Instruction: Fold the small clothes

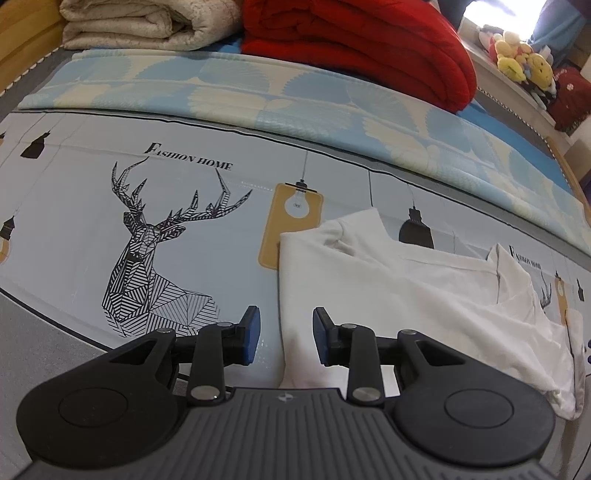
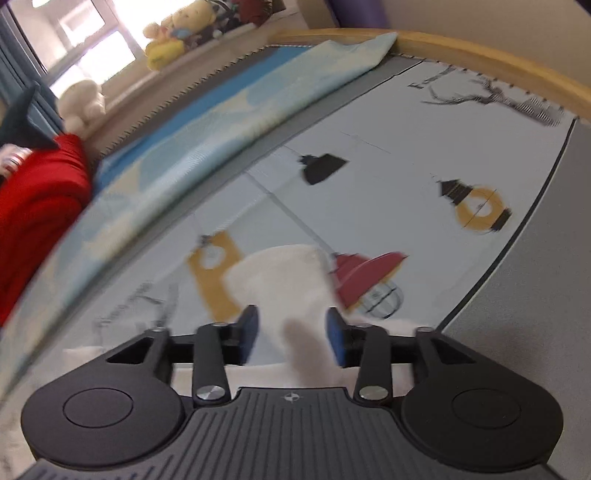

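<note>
Seen from the left gripper point(image 1: 286, 334), the T-shirt point(image 1: 406, 295) lies on the printed bed sheet point(image 1: 74, 221), ahead and to the right, its near left edge running between the parted jaws. The deer print point(image 1: 155, 251) sits ahead to the left. Beyond both lies a folded mat point(image 1: 258, 92); behind it, a folded blanket point(image 1: 140, 26) far left and a folded quilt point(image 1: 362, 48) beside it to the right. Plush toys point(image 1: 517, 59) sit on a ledge far right. Ahead of the right gripper point(image 2: 291, 336), a part of the T-shirt point(image 2: 280, 273) lies on the sheet, reaching back between its jaws.
</note>
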`<state>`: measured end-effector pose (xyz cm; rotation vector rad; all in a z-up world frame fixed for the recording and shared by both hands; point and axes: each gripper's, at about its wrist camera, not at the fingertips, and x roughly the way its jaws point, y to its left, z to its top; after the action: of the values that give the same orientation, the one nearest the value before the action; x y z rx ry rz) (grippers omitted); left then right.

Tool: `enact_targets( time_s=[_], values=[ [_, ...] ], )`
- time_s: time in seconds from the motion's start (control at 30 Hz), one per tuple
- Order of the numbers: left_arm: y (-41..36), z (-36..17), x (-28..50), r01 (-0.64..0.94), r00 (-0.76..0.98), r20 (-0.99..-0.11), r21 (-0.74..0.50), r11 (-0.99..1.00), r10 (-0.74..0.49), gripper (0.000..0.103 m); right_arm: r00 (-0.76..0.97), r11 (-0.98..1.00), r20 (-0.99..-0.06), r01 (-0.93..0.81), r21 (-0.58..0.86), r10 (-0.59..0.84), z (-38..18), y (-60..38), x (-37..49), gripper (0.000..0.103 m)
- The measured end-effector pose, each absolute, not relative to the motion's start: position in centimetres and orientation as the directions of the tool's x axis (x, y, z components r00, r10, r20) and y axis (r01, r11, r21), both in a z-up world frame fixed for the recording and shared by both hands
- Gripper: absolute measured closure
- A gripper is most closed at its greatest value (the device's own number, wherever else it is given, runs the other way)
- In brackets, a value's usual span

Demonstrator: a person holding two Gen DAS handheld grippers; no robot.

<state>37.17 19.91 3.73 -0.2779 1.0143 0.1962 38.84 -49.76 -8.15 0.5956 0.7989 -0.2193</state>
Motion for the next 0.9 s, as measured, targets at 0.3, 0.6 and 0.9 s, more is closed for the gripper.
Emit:
enact_targets(
  time_s=[0.3,0.6,0.9],
  values=[
    [18.7,3.6,37.4,-0.249,0.511,-0.859,-0.118,0.961,0.026,0.067,0.662,0.814,-0.748,0.403,0.419,0.057,-10.9,-50.0,40.8,0.062],
    [18.3,4.4,37.5,-0.228,0.533,-0.846,-0.136,0.964,0.006,0.067,0.801,0.694,-0.598,0.411,0.591,0.035,-7.0,-50.9,39.8,0.097],
    [18.8,5.5,37.1,-0.252,0.546,-0.838,-0.154,0.955,0.009,0.067,0.892,0.831,-0.341,-0.066,0.552,0.297,5.6,-32.9,38.9,0.096]
  ],
)
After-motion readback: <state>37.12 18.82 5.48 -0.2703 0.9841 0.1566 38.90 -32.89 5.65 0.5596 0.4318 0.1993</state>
